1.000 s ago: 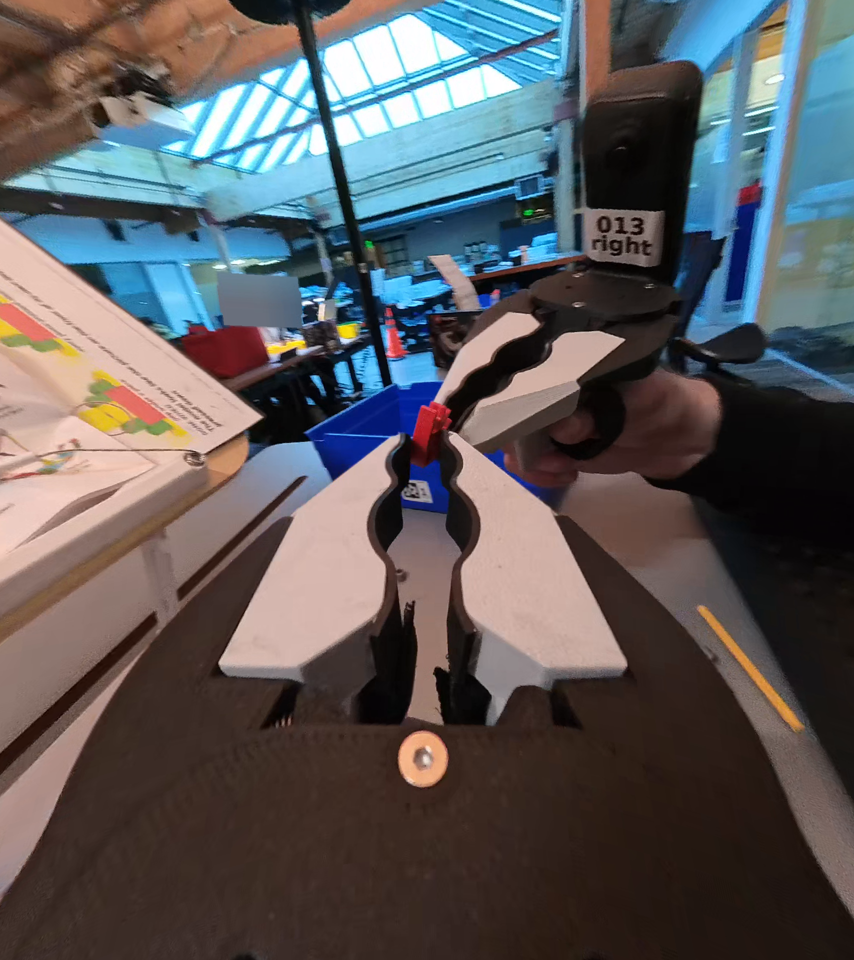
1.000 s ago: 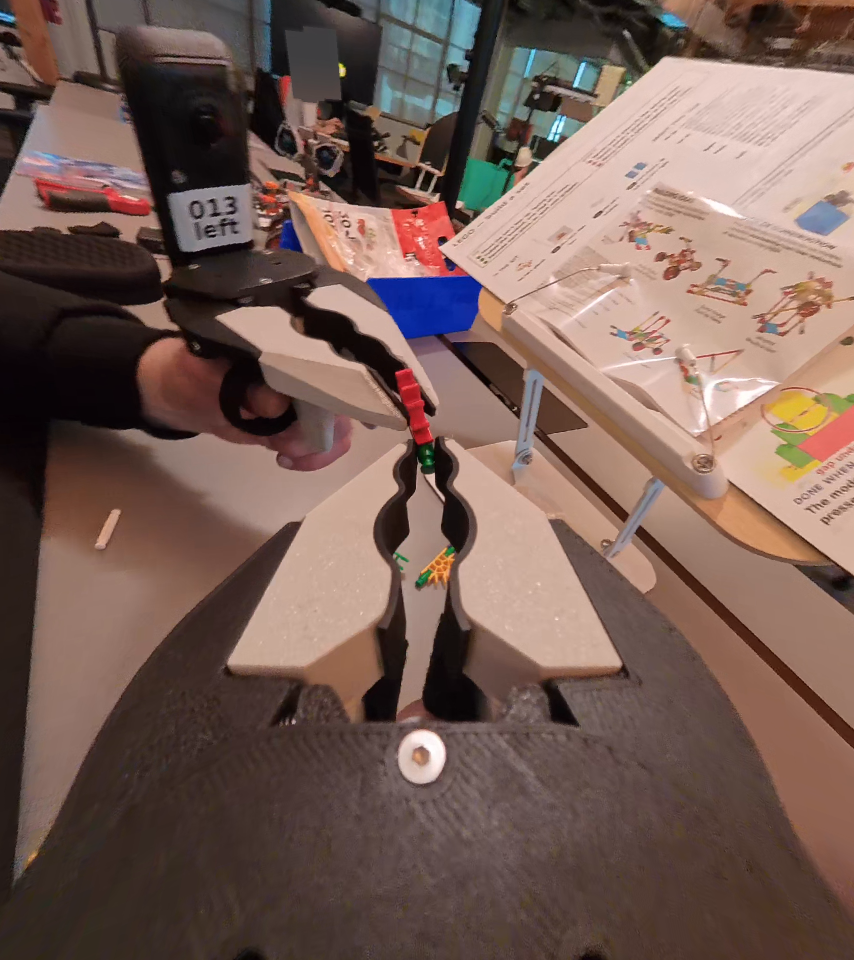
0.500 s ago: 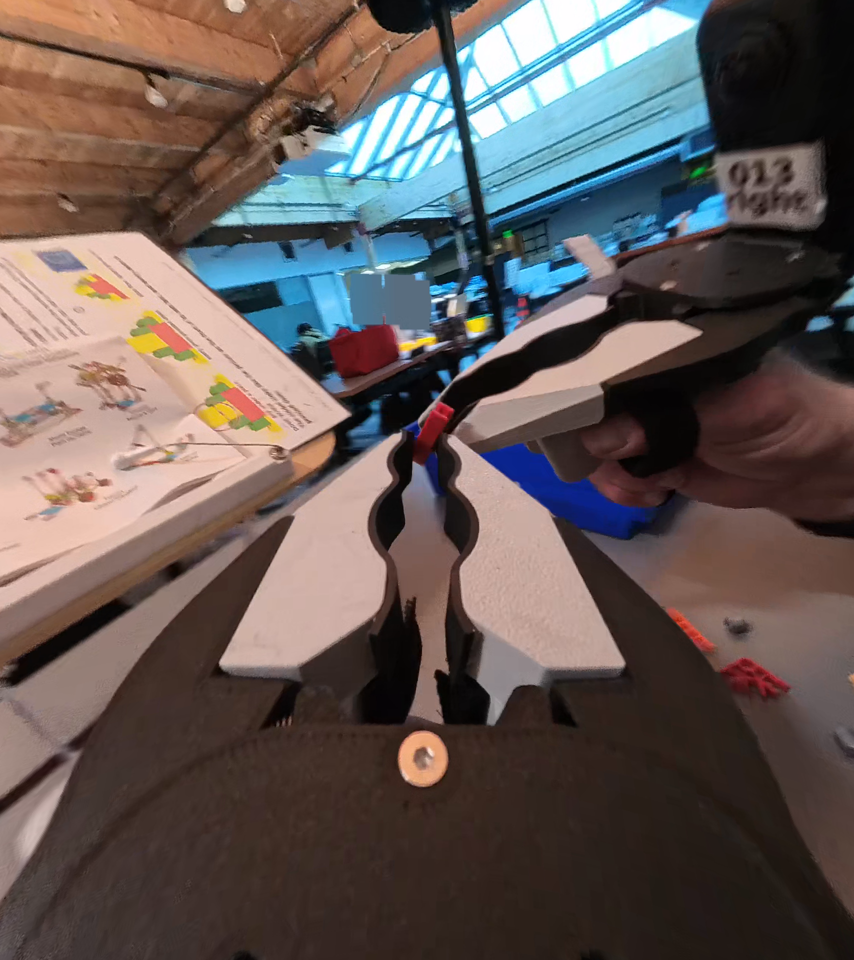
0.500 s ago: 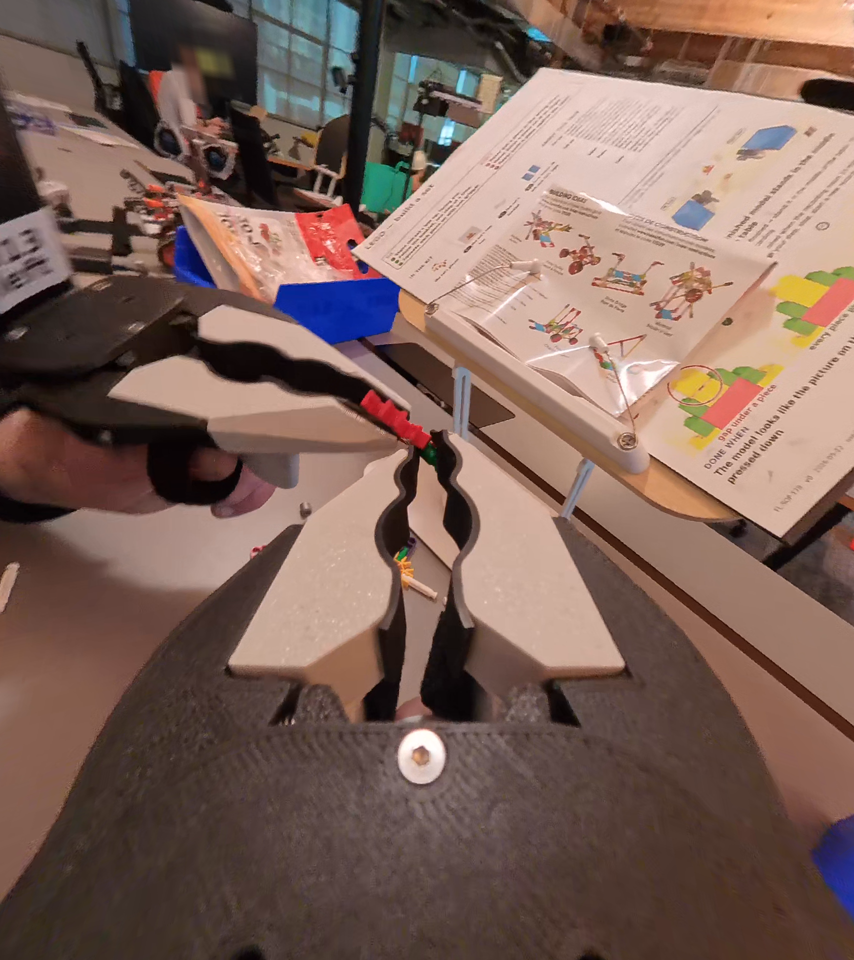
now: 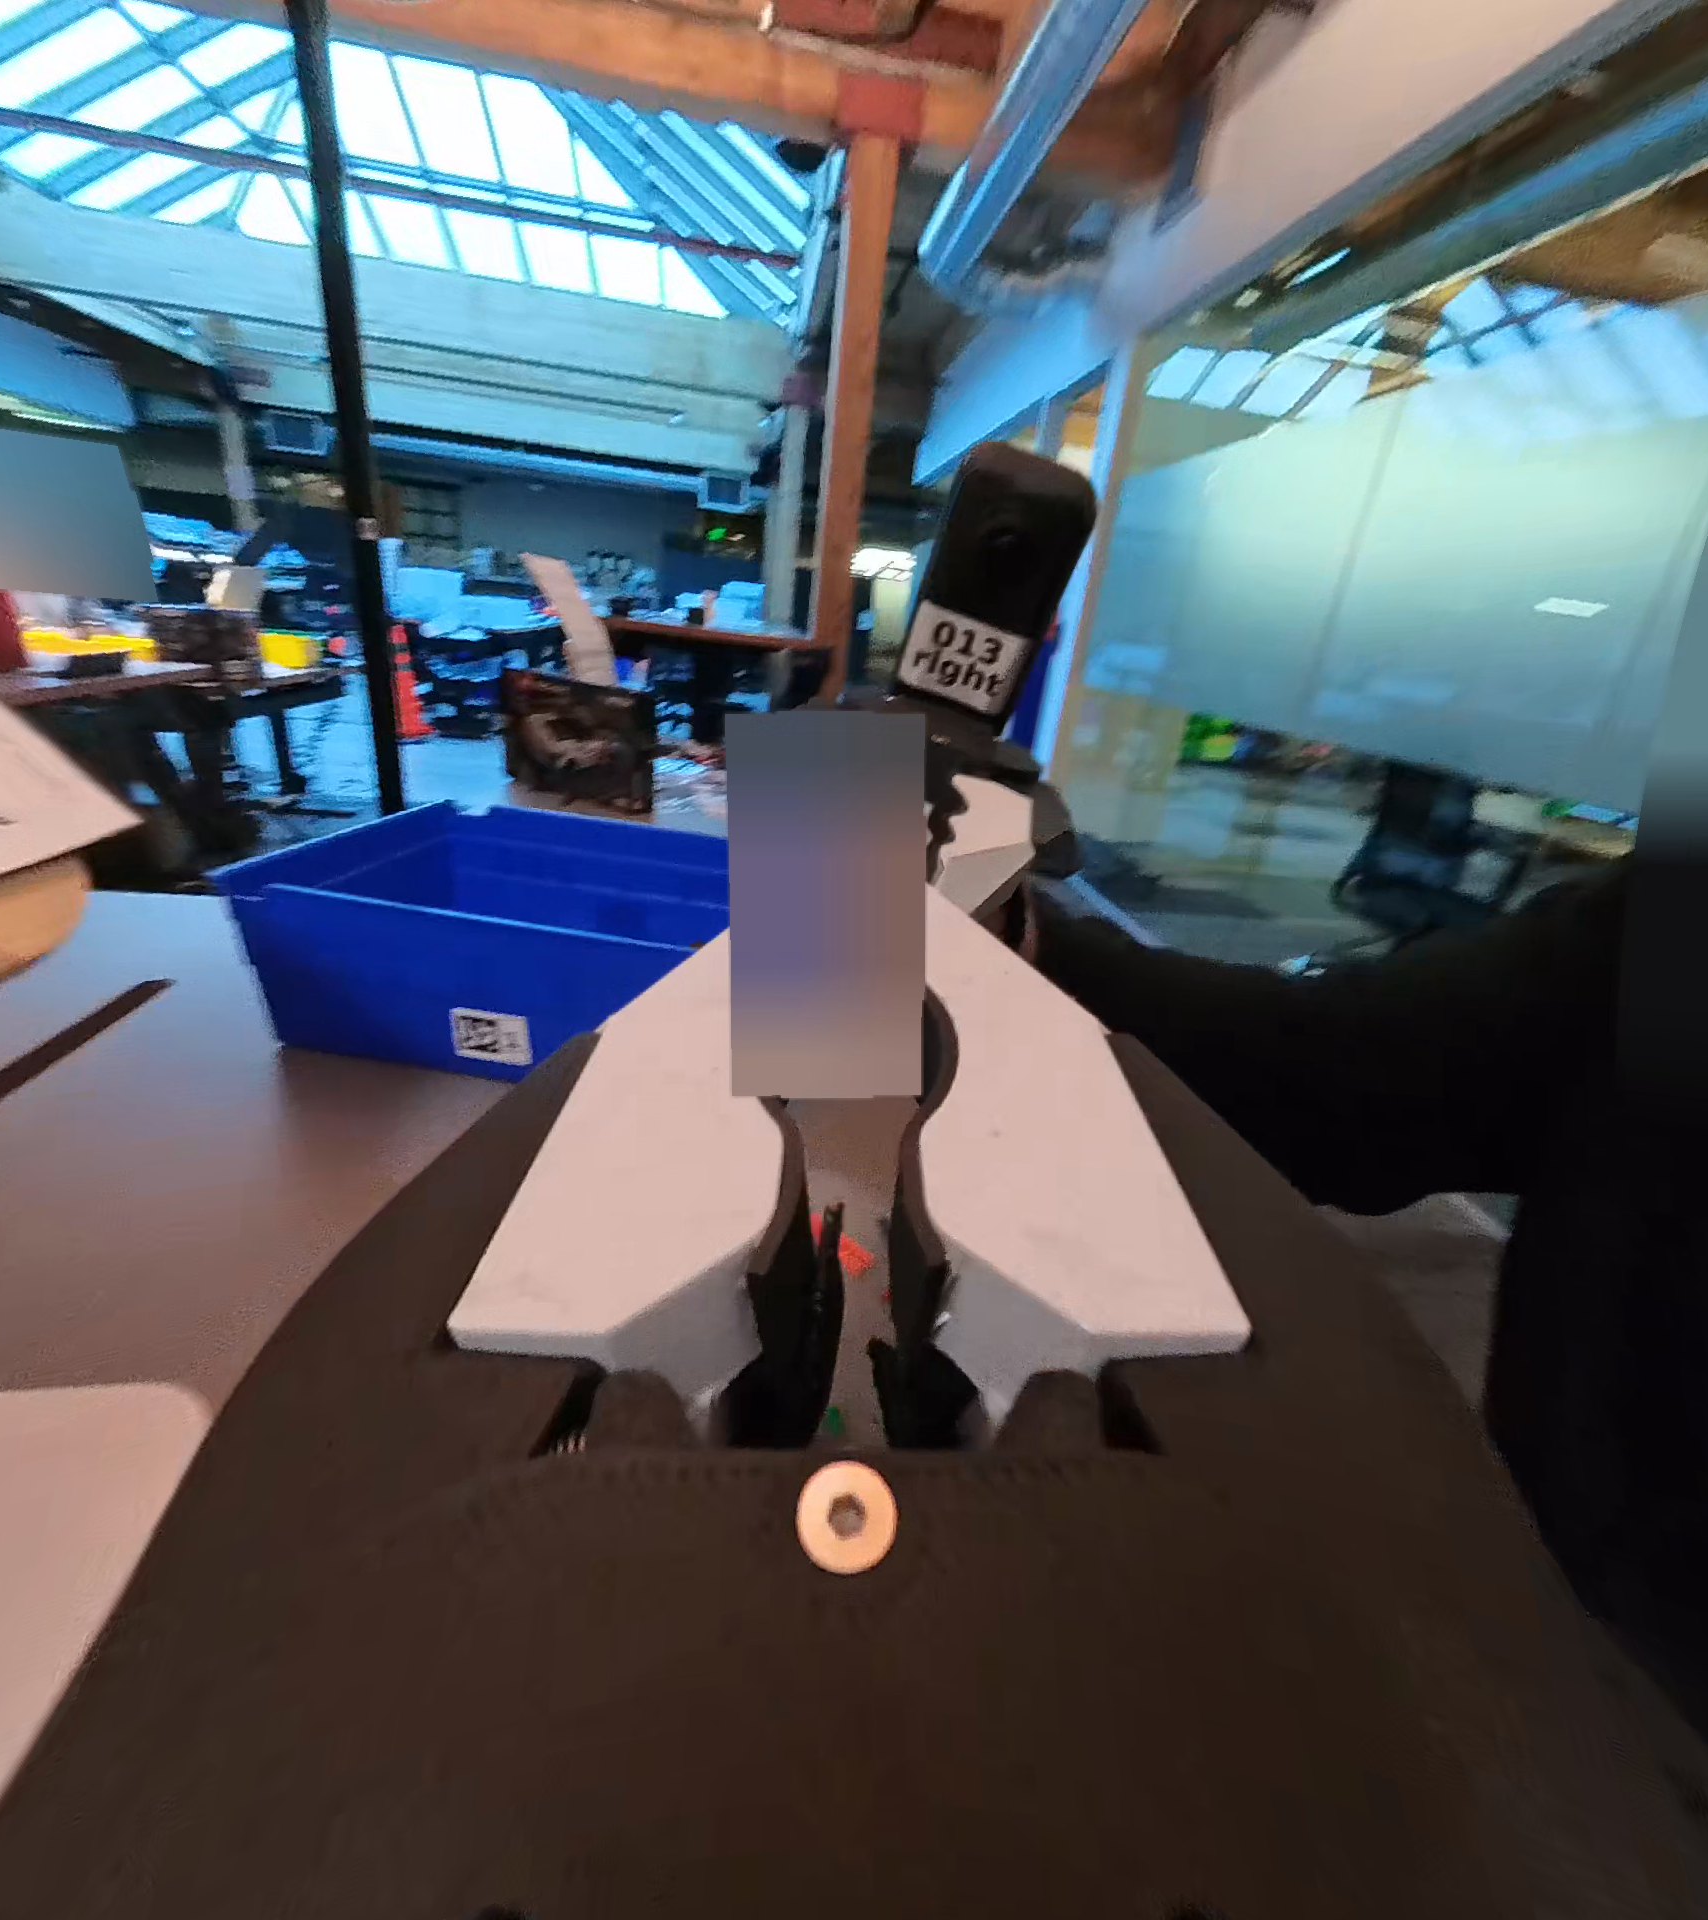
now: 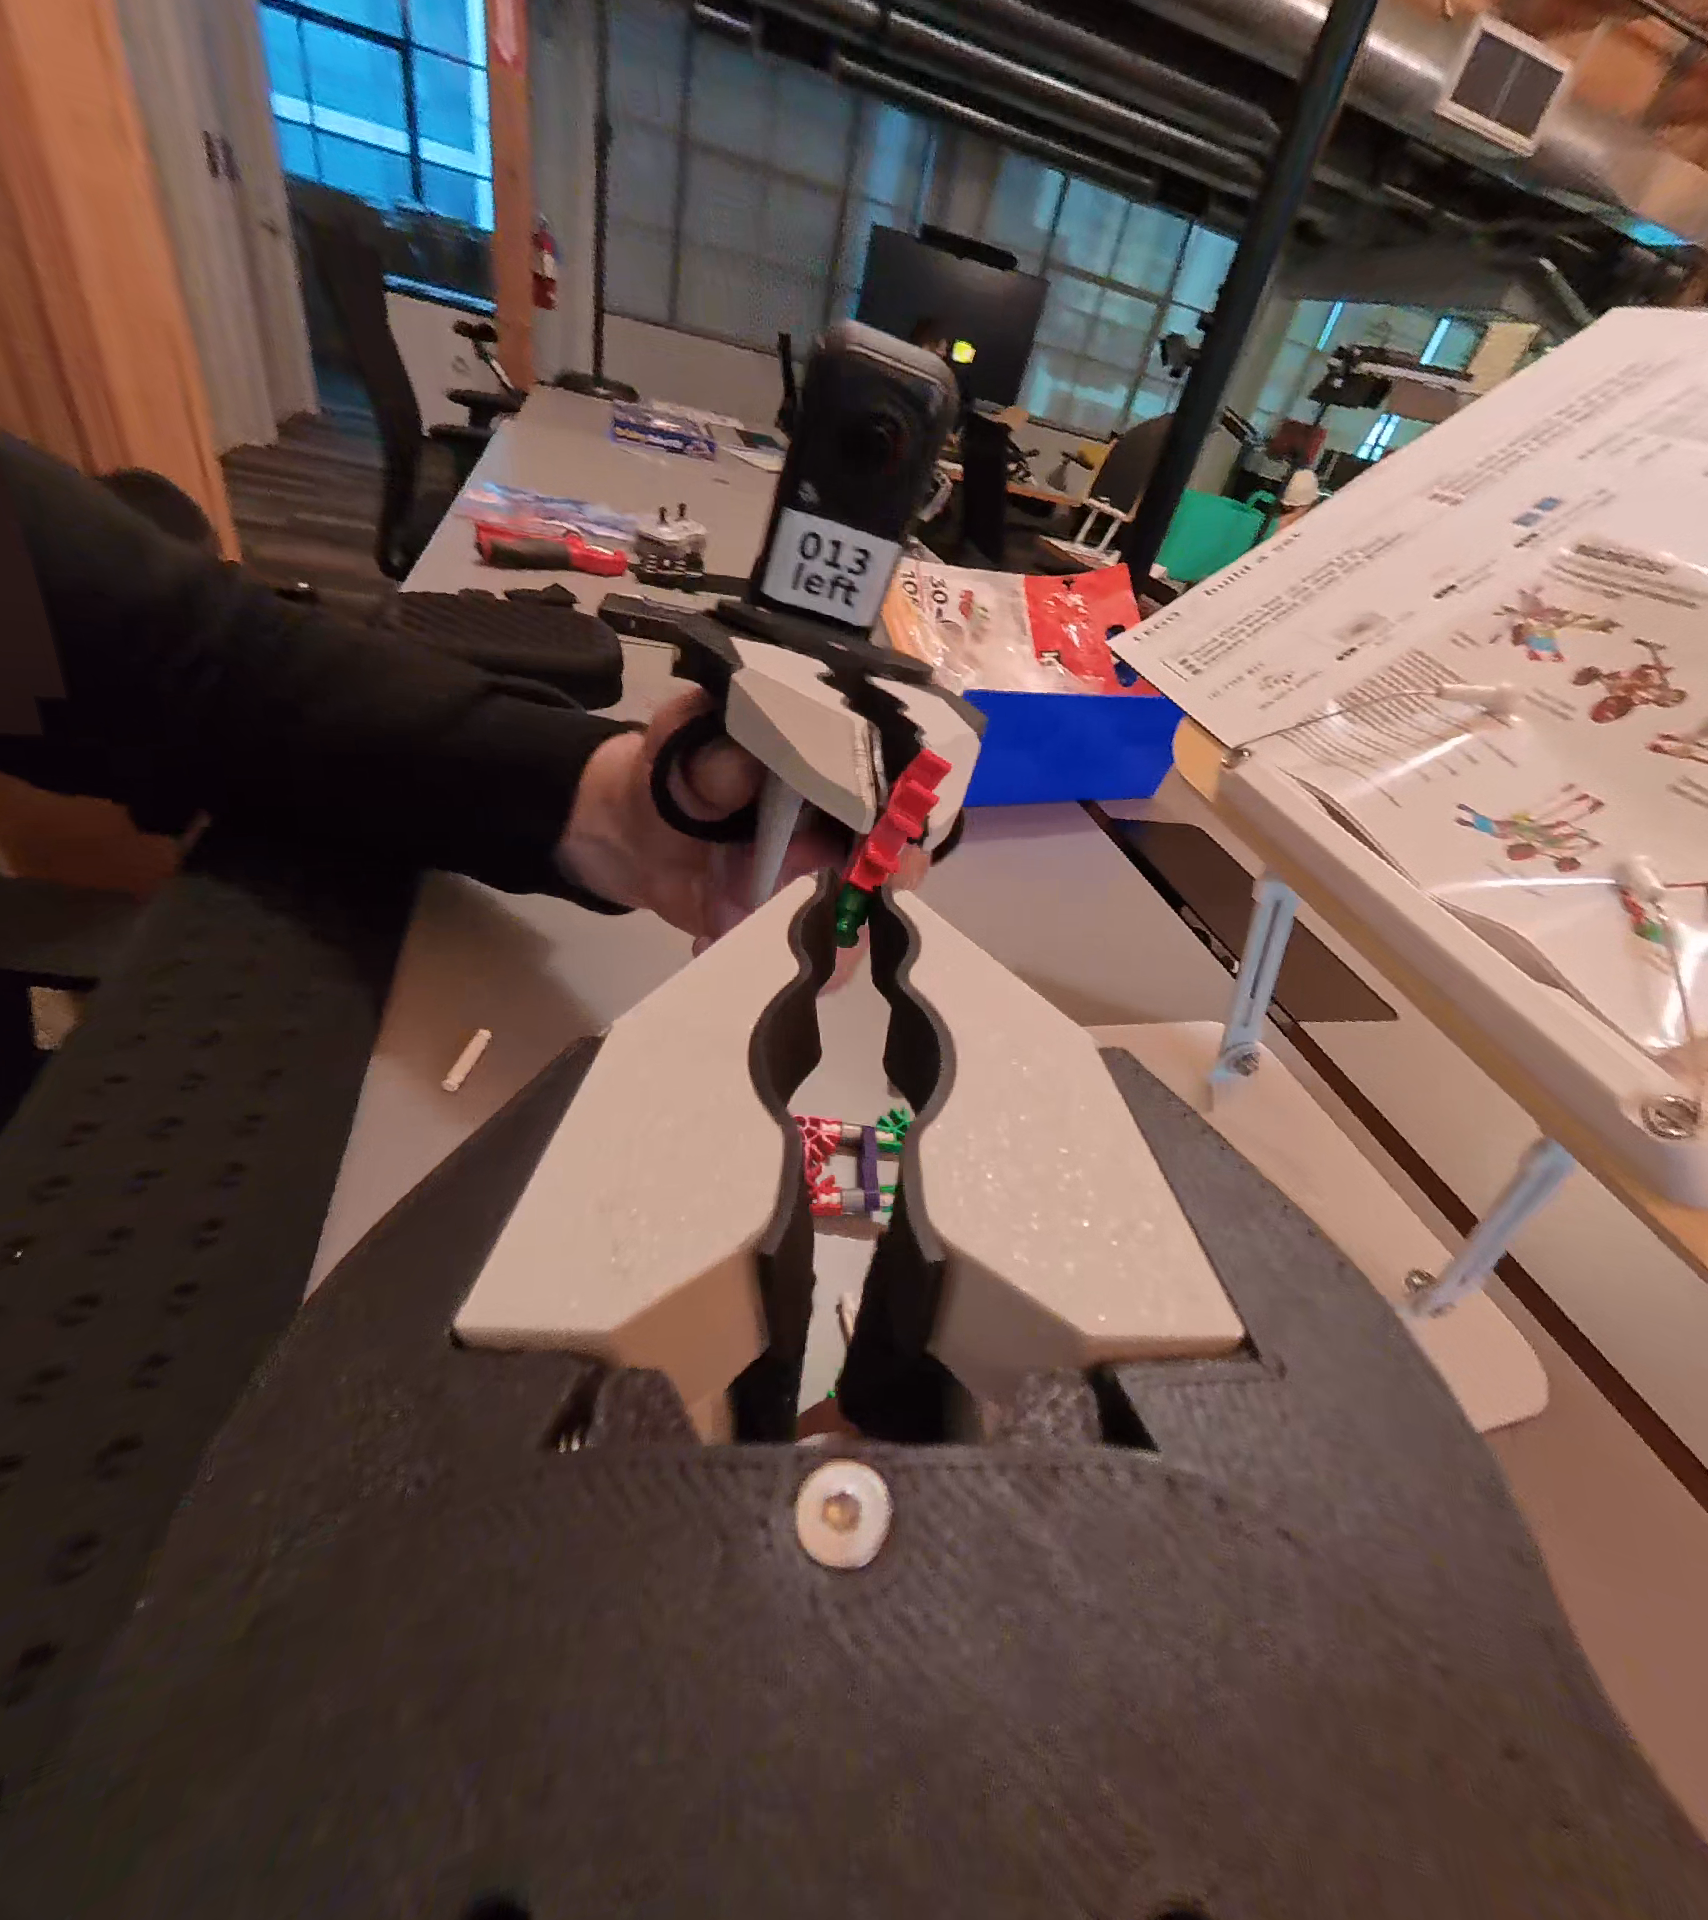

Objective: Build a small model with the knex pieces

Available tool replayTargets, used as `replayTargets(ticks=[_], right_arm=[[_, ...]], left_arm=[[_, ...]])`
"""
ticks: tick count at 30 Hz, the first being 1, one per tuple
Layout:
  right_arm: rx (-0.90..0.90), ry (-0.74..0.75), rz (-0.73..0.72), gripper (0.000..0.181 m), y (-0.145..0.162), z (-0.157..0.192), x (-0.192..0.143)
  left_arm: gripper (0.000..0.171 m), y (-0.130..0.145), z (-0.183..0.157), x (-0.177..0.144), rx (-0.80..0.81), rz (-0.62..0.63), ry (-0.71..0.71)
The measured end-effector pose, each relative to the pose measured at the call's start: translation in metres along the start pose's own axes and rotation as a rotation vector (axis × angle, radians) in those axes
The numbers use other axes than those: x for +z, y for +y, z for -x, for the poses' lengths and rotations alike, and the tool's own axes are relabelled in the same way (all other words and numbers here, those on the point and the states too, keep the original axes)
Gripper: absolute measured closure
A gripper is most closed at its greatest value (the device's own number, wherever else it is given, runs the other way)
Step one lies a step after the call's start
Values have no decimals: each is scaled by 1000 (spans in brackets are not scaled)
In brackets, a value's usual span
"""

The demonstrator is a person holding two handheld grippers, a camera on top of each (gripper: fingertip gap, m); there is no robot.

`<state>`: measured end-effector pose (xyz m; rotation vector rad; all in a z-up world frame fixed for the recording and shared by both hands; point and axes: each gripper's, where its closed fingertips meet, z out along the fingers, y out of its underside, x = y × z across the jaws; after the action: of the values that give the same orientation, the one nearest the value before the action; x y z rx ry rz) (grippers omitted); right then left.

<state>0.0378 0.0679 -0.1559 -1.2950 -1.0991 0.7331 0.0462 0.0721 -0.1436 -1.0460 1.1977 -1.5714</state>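
Note:
In the right wrist view, my right gripper (image 6: 852,902) is shut on a small green piece (image 6: 848,916) at its fingertips. The green piece meets a red toothed piece (image 6: 907,821), which my left gripper (image 6: 897,774) holds shut between its fingertips, just above and beyond the right one. Both are held in the air over the grey table (image 6: 538,966). In the left wrist view a mosaic patch hides my left fingertips. Only the white fingers (image 5: 663,1143) show, with the right gripper (image 5: 980,831) just behind the patch.
A blue bin (image 5: 476,935) stands on the table ahead of the left gripper. A slanted stand with instruction sheets (image 6: 1452,748) is at the right. A small rod-and-connector model (image 6: 855,1164) and a white rod (image 6: 468,1060) lie on the table. A parts bag (image 6: 1016,623) lies in another blue bin. The tips of both grippers are at nearly the same place. Left tips and right tips are each some 25 centimeters from the white rod (image 6: 468,1060).
Both grippers stayed shut with the red and green pieces together. The left view swung right, away from the stand and toward the blue bin. The right view swung left, and the left gripper now points more toward it.

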Motion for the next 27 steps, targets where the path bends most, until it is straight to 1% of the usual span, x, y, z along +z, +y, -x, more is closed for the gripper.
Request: replayTargets(ticks=[1,9,12,14,15,17,18,19,20,21,22,24,27], right_arm=[[1,-15,-5,179,0,2,0],[-2,-148,-50,178,-4,21,-2],[14,-202,-64,178,-5,26,-3],[33,-178,-74,177,-5,20,-4],[38,-147,-69,177,-3,14,-4],[45,-112,-22,175,4,8,-5],[54,-84,1,167,7,3,-5],[65,-64,19,155,9,0,-6],[72,-58,35,150,11,-1,-6],[67,-47,51,150,13,-2,-7],[61,-37,74,155,16,-2,-7],[56,-39,141,157,28,-1,-7],[49,-50,128,158,24,4,-5]], left_arm=[[167,0,-3,1,-33,-18,34],[167,0,-21,1,-134,-75,203],[168,2,-27,2,-151,-69,244],[168,-1,-26,3,-129,-65,219],[168,-1,-22,4,-107,-57,178],[168,4,-16,6,-44,-11,113],[168,5,-15,7,-15,3,93],[168,6,-15,8,3,10,80],[168,8,-17,9,25,26,74],[168,10,-16,9,48,41,58],[168,9,-12,9,70,38,28],[168,0,-11,7,61,3,20],[168,5,-8,7,107,41,-6]])
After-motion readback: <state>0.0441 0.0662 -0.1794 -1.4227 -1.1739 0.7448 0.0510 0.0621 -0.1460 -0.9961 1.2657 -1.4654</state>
